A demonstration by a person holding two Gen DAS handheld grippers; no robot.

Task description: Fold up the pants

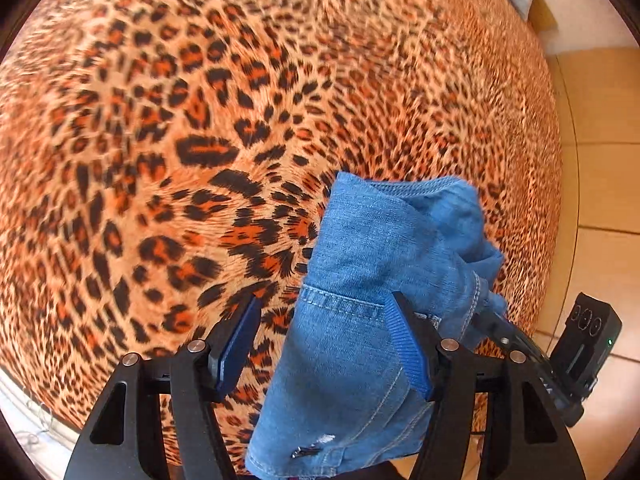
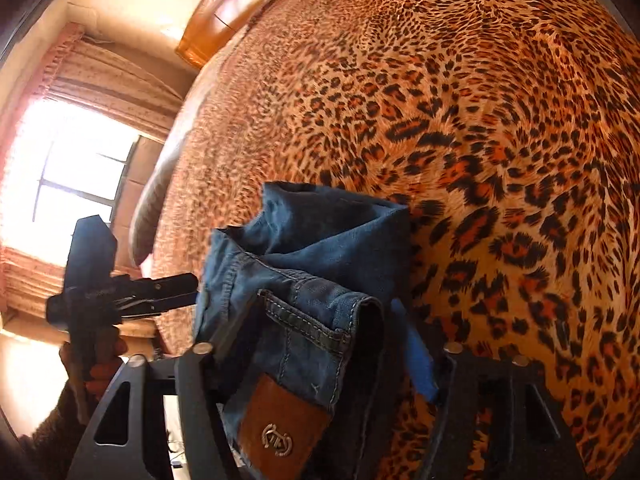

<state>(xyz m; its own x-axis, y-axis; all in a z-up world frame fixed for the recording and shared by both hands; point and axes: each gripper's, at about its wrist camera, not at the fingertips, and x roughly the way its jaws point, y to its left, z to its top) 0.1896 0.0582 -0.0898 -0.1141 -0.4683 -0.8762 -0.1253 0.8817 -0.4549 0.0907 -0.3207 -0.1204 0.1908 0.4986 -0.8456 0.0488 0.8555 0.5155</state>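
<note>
Blue denim pants [image 1: 368, 292] hang bunched above a leopard-print bed. In the left wrist view my left gripper [image 1: 324, 320] has its jaws wide apart; the denim drapes over the right finger [image 1: 408, 344], the left finger [image 1: 236, 344] is bare. My right gripper [image 1: 496, 324] grips the waistband at the right of that view. In the right wrist view the pants [image 2: 316, 280] fill the right gripper [image 2: 320, 320]; the waistband with a brown leather patch [image 2: 280, 428] sits between its fingers. The left gripper [image 2: 168, 286] shows at the left there.
The leopard-print bedspread [image 1: 200, 140] covers the bed. A tiled floor [image 1: 600, 160] lies to the right of the bed. A wooden headboard [image 2: 224, 12], a bright window [image 2: 68, 168] and curtains lie beyond the bed.
</note>
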